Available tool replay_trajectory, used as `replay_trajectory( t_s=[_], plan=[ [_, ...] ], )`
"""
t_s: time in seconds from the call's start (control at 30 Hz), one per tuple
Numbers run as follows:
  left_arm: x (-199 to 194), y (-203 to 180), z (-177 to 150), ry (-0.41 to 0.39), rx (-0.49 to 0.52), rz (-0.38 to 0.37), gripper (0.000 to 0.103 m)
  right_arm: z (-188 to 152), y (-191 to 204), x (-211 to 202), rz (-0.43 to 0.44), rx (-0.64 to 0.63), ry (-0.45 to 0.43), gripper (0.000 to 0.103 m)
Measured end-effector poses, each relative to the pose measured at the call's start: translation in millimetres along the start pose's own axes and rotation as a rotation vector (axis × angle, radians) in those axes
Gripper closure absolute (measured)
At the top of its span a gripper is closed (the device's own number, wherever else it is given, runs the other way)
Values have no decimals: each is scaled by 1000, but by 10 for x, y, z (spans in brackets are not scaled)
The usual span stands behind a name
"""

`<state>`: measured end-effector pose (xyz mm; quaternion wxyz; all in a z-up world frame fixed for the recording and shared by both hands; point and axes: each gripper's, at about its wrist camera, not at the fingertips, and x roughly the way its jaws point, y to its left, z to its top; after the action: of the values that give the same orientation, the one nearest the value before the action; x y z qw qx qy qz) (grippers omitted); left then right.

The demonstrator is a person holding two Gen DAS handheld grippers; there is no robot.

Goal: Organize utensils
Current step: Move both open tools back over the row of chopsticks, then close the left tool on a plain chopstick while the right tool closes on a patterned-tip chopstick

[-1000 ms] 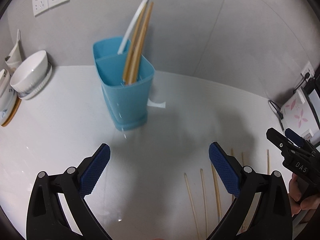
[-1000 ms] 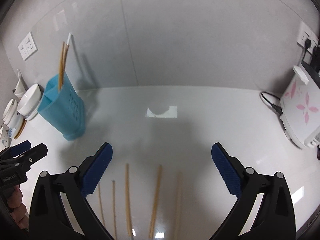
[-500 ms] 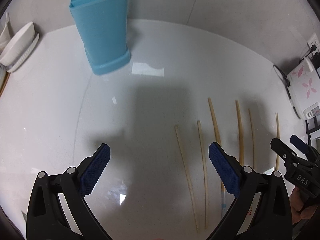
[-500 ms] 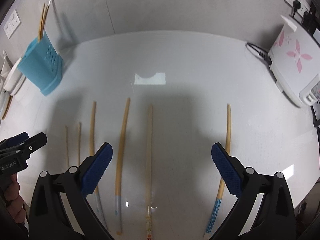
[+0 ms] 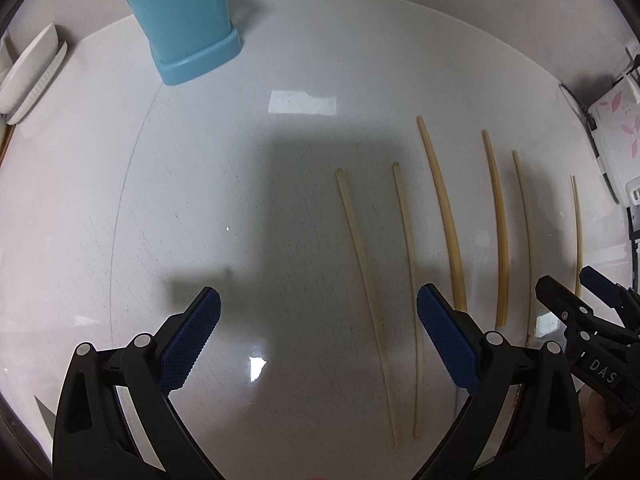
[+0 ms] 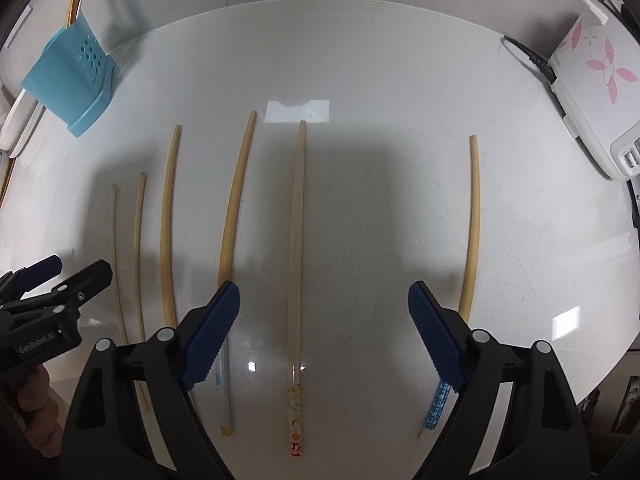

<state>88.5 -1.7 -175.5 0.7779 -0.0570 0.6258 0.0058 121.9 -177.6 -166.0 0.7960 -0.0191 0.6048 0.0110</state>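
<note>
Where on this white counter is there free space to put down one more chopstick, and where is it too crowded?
Free: the wide gap between the patterned chopstick and the lone chopstick with blue end, and the bare counter between the blue holder and the leftmost thin chopstick. Crowded: the five chopsticks lying side by side, and the counter's edges by the white bowls and the appliance.

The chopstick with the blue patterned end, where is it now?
In the right wrist view, the blue-ended chopstick lies alone at far right on the counter, its patterned end behind the right gripper.

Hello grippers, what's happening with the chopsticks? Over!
Left hand-held gripper open, empty. Right hand-held gripper open, empty. Six chopsticks on counter, holder far left. Nothing blocking.
</note>
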Motion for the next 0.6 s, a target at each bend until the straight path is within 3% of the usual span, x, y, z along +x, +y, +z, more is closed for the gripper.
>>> replay_trajectory(
  t_s=[0.13,0.3,0.6],
  plan=[
    [54,-82,-15,22,9,10,7,-16,32,56,-7,-8,42,28],
    [124,-210,-22,42,10,18,10,-47,57,106,-6,-1,82,43],
    [181,-341,-29,77,28,43,30,-63,114,138,3,-14,124,61]
  ],
)
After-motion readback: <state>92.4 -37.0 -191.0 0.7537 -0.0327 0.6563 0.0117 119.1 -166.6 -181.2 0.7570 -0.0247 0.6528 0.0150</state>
